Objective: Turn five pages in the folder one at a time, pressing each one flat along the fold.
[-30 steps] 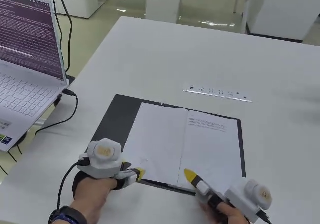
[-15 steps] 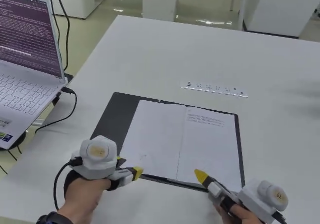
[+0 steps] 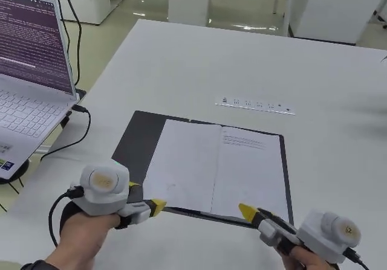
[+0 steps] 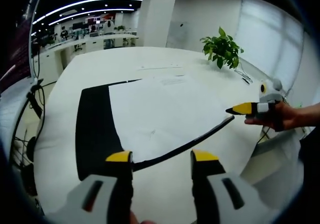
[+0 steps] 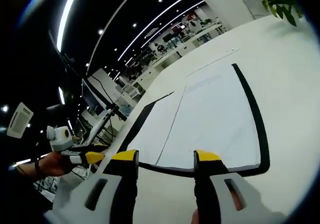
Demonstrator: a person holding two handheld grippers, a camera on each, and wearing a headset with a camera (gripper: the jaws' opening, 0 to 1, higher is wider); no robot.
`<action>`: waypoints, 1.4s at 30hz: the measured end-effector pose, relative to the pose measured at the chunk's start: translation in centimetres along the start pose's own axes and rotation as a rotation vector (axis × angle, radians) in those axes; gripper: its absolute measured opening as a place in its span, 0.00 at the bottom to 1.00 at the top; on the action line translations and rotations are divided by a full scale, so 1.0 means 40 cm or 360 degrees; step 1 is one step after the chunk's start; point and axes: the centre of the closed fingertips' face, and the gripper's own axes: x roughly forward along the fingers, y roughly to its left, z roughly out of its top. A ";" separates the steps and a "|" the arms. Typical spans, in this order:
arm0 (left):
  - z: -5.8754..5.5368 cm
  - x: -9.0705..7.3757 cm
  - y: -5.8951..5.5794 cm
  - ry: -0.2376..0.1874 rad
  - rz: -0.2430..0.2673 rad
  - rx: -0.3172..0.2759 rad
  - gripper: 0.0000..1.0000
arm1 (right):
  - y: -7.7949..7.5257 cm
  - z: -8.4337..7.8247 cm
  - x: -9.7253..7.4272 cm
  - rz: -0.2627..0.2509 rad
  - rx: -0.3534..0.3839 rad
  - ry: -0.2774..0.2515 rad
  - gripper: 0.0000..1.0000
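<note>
The folder [image 3: 136, 140] lay open and flat on the surface [image 3: 181, 58], just ahead of both tools. The left tool [image 3: 156, 206] hovered off its near left corner, jaws apart and empty. The right tool [image 3: 247, 210] hung at the near edge of the right page [image 3: 253, 170], likewise released with nothing in it. Neither seemed to press on paper.

The step in hand looked like taking up the right page. Done well, the right tool would pinch one sheet alone at its near outer corner and carry it over in a low arc. The left tool would then press along the fold [image 3: 216, 161] from end to end.

The folder held white sheets on both sides. The right page bore a few printed lines at its top, and the left page [image 3: 181, 161] looked blank.
</note>
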 end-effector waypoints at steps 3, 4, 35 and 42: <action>-0.018 -0.014 -0.010 0.0023 -0.0012 0.0046 0.47 | 0.006 -0.003 -0.011 -0.0001 -0.0065 0.0022 0.43; -0.022 -0.021 -0.012 0.0021 -0.0015 0.0047 0.48 | 0.007 -0.005 -0.018 -0.0009 -0.0106 0.0034 0.44; 0.016 -0.087 -0.075 -0.0071 -0.0083 0.0195 0.63 | 0.018 -0.002 -0.155 -0.0087 -0.0538 0.0169 0.60; 0.027 -0.064 -0.099 -0.0058 -0.0104 0.0200 0.63 | 0.007 0.010 -0.166 -0.0086 -0.0514 0.0153 0.60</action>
